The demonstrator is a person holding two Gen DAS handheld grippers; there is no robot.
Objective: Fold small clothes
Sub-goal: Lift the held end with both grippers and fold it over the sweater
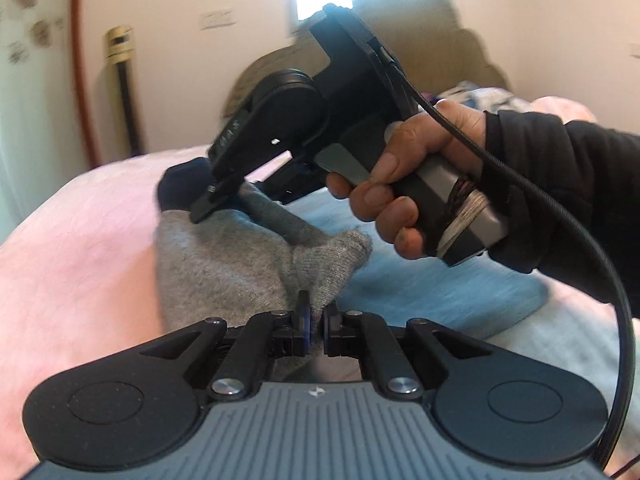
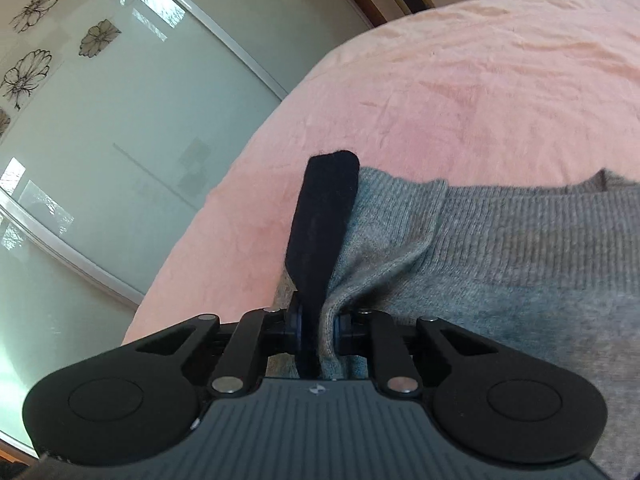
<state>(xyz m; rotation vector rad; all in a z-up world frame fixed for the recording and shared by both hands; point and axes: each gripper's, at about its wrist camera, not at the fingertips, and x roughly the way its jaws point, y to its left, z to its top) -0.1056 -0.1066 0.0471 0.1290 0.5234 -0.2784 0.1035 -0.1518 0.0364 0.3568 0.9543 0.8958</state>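
A small grey knit garment (image 1: 224,264) with a black trim end (image 1: 180,184) lies on a pink bed cover (image 1: 80,248). My left gripper (image 1: 316,322) is shut on a grey corner of it, near the camera. My right gripper (image 1: 212,204) reaches in from the right and pinches the garment's far end by the black trim. In the right wrist view the right gripper (image 2: 318,326) is shut on grey fabric (image 2: 500,248) and the black trim (image 2: 324,216), which sticks up between the fingers.
A blue cloth (image 1: 432,292) lies on the bed to the right of the garment. A headboard (image 1: 440,40) and a window stand behind. Mirrored wardrobe doors (image 2: 100,140) with flower decals stand beyond the bed's edge.
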